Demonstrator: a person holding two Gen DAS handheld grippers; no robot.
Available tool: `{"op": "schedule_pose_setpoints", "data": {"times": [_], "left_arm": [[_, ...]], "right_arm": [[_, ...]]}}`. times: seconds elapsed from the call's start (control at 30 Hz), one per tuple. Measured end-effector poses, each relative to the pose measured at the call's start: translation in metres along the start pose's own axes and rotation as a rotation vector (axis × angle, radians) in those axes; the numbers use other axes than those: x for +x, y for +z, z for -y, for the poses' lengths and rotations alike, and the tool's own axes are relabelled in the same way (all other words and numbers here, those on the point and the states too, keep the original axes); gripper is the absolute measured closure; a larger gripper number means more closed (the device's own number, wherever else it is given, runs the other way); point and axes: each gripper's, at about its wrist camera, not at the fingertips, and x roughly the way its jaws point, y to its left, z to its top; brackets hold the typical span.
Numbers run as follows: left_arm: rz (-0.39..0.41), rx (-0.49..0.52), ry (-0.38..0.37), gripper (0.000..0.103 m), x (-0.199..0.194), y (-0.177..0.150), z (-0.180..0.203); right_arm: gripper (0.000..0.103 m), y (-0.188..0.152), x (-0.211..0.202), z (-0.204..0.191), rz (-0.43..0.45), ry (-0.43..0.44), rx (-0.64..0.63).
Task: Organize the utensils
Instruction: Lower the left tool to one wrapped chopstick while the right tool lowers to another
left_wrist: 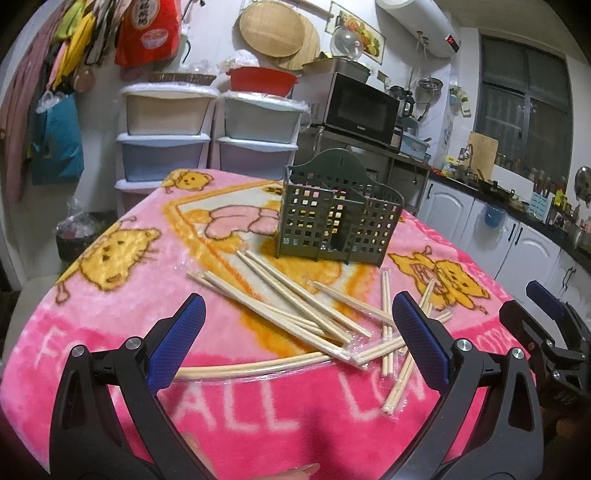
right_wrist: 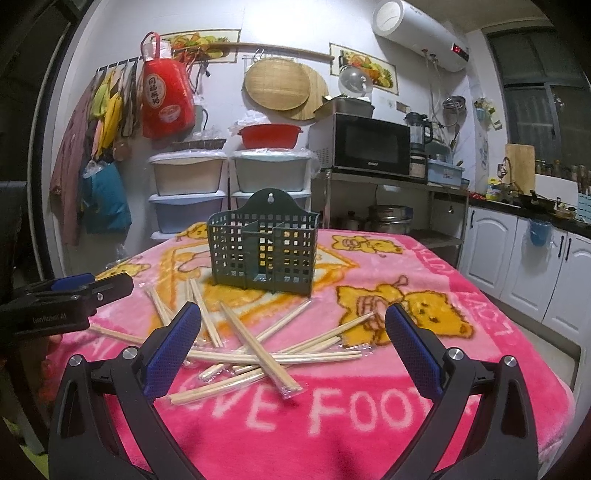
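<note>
Chopsticks (right_wrist: 258, 350) lie scattered between and beyond both grippers' spread fingers (right_wrist: 173, 350).

Home kitchen; microwave (right_wrist: 369, 146), cabinets (right_wrist: 524, 258), water heater (right_wrist: 421, 37).

White wall with hanging bags (right_wrist: 168, 96) and round woven trays (right_wrist: 277, 83) | stacked plastic drawers (right_wrist: 188, 199) under a red basin (right_wrist: 269, 134) | microwave (right_wrist: 369, 146) on metal shelf | cylindrical water heater (right_wrist: 421, 35) high on wall | dark window (left_wrist: 524, 92) above white cabinets (right_wrist: 524, 266) and black counter.
</note>
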Motion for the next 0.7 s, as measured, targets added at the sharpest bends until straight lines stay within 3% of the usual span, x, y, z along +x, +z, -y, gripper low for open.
{"op": "schedule_pose_setpoints", "data": {"times": [0.33, 0.7], "left_arm": [[-0.062, -0.078, 0.012, 0.009, 0.017, 0.008, -0.034], [-0.125, -0.131, -0.035, 0.009, 0.035, 0.028, -0.062]], "right_arm": [[0.006, 0.004, 0.021, -0.010, -0.092, 0.084, -0.058], [0.006, 0.016, 0.059, -0.012, -0.204, 0.138, -0.050]]}}
